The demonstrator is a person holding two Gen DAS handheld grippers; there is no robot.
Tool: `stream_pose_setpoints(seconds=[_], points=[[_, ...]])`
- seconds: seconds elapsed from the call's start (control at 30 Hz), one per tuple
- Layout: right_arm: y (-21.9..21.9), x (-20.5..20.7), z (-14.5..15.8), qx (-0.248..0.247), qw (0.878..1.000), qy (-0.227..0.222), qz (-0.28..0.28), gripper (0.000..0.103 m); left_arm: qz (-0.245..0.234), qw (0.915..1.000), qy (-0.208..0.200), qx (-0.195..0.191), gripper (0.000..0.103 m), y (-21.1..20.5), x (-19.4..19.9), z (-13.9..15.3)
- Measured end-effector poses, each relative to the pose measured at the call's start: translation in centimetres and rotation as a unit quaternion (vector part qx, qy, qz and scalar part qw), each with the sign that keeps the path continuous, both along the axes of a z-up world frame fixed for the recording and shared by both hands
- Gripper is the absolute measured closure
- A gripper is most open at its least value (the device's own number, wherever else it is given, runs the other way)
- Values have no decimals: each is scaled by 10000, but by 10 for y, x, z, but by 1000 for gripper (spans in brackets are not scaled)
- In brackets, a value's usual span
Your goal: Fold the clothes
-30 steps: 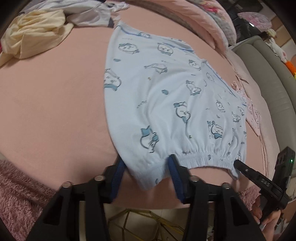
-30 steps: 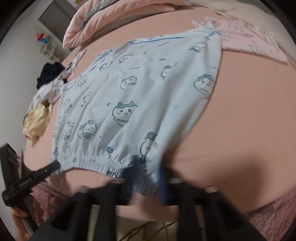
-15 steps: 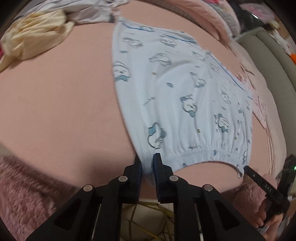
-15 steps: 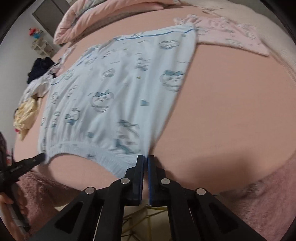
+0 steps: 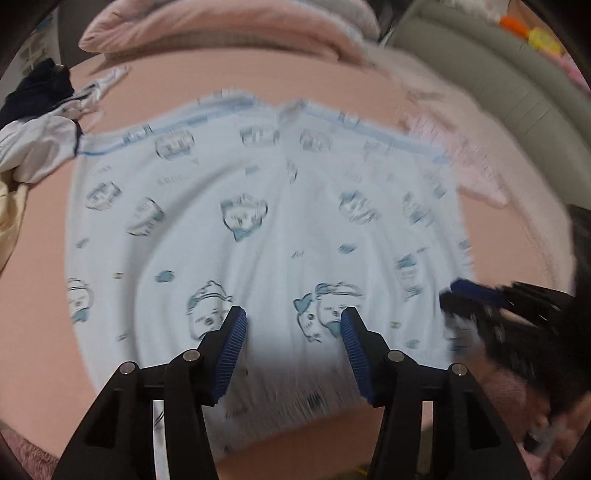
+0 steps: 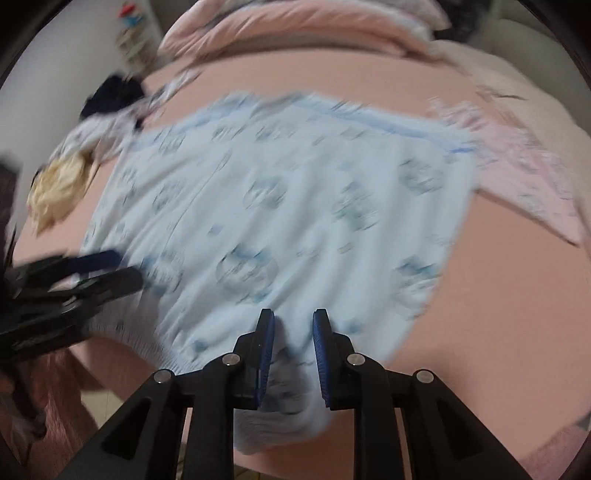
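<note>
Light blue shorts [image 5: 280,229] with a cartoon print lie spread flat on the pink bed sheet [image 5: 33,302], the waistband nearest me. My left gripper [image 5: 293,326] hovers over the middle of the waistband end. Its jaws are opening wide and its pads press on nothing. My right gripper [image 6: 294,330] is over the shorts' [image 6: 295,206] near right corner. Its jaws are opening, with a loose bulge of waistband cloth between them. Each gripper shows in the other's view: the right gripper [image 5: 476,295] and the left gripper [image 6: 96,269]. Both views are motion-blurred.
A pink garment [image 5: 476,158] lies past the shorts' far right corner. White [image 5: 37,140], dark navy [image 5: 37,88] and yellow [image 6: 59,188] clothes are heaped at the far left. A pink quilt [image 5: 221,26] lines the far side, a grey padded surface [image 5: 498,81] the right.
Both grippers were shut on the waistband's two corners; now both stand with jaws apart. The left gripper has swung right, toward the shorts' middle, and both views have rolled.
</note>
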State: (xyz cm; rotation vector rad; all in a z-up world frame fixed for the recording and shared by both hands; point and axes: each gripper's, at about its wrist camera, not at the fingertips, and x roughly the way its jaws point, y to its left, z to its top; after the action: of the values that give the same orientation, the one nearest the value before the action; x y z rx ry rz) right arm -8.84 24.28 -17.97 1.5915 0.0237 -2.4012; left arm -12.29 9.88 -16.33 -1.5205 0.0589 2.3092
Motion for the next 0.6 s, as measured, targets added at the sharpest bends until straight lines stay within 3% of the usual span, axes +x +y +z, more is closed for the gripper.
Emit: stream_pose_setpoints(seconds=[0.07, 0.17, 0.23, 0.3, 0.37, 0.43, 0.5, 0.53, 0.6], points=[[1, 15, -10, 195, 9994, 96, 277, 82, -53, 9994, -224, -265, 53, -2, 2, -14], [32, 30, -6, -7, 9997, -214, 101, 85, -120, 9992, -278, -268, 52, -22, 18, -9], [43, 43, -3, 193, 9992, -308, 133, 85, -223, 9989, -370, -195, 53, -35, 28, -5], [38, 50, 1, 534, 9974, -388, 293, 82, -275, 9991, -142, 301, 53, -50, 34, 10], [34, 44, 15, 298, 9989, -274, 253, 82, -35, 9956, 147, 923, 53, -67, 26, 30], [30, 35, 30, 19, 9999, -32, 130, 80, 68, 9974, 303, 645, 53, -68, 8, 36], [14, 24, 37, 96, 9995, 272, 124, 74, 5, 9990, 272, 351, 53, -64, -5, 26], [1, 17, 32, 139, 9990, 331, 256, 72, -16, 9996, 220, 175, 53, -63, -11, 20], [-13, 15, 5, 367, 9983, 11, 450, 72, 40, 9992, -150, -370, 53, -64, -17, -2]])
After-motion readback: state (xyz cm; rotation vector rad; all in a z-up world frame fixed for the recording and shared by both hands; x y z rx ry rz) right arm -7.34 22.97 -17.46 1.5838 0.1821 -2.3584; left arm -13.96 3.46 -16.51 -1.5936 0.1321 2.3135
